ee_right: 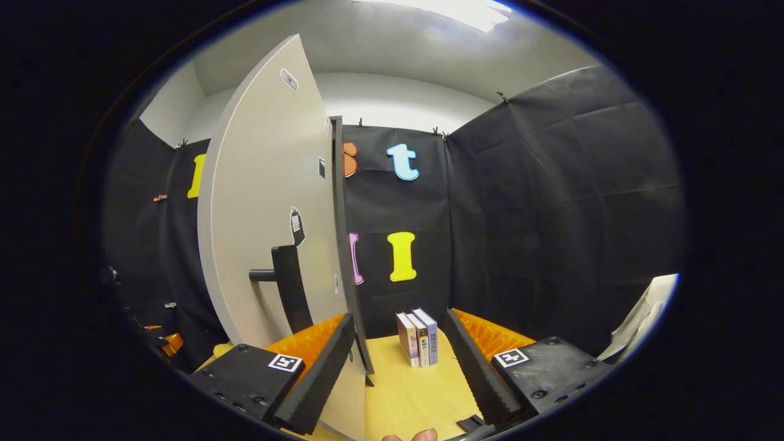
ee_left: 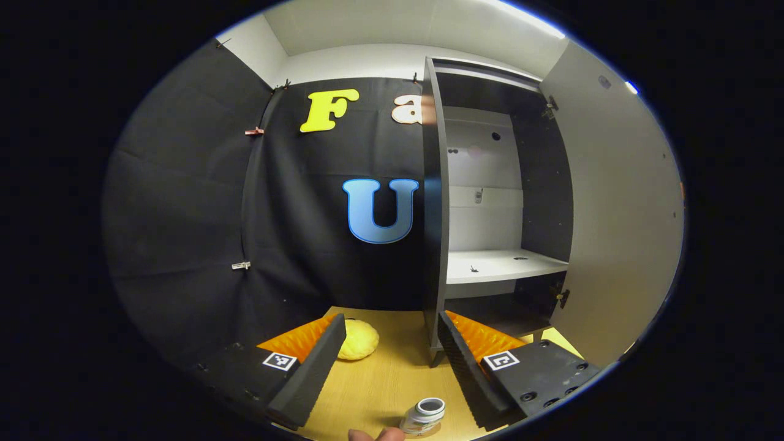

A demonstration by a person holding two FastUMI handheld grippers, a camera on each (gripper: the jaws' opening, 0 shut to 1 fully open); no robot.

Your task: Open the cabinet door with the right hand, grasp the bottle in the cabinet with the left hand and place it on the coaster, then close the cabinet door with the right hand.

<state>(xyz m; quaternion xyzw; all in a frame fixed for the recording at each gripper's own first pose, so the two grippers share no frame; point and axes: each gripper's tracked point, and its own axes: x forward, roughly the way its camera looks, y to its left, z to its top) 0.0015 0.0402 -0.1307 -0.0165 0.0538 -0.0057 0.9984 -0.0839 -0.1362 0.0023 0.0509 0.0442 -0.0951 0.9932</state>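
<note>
A small clear bottle (ee_left: 424, 415) with a dark cap stands on the counter (ee_left: 380, 380) just below the wide, empty left claw (ee_left: 392, 349), its base cut off. The right claw (ee_right: 401, 355), also wide, holds nothing beside the open cabinet door (ee_right: 263, 202); the coaster is hard to make out.

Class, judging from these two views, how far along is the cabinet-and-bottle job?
Done: the cabinet door stands open, and the bottle sits on the table, seemingly on a coaster. In hand: nothing; left tool and right tool are open. Left: closing the door by its handle.

Cabinet door (ee_right: 269, 202) ajar beside books (ee_right: 418, 339)
</note>
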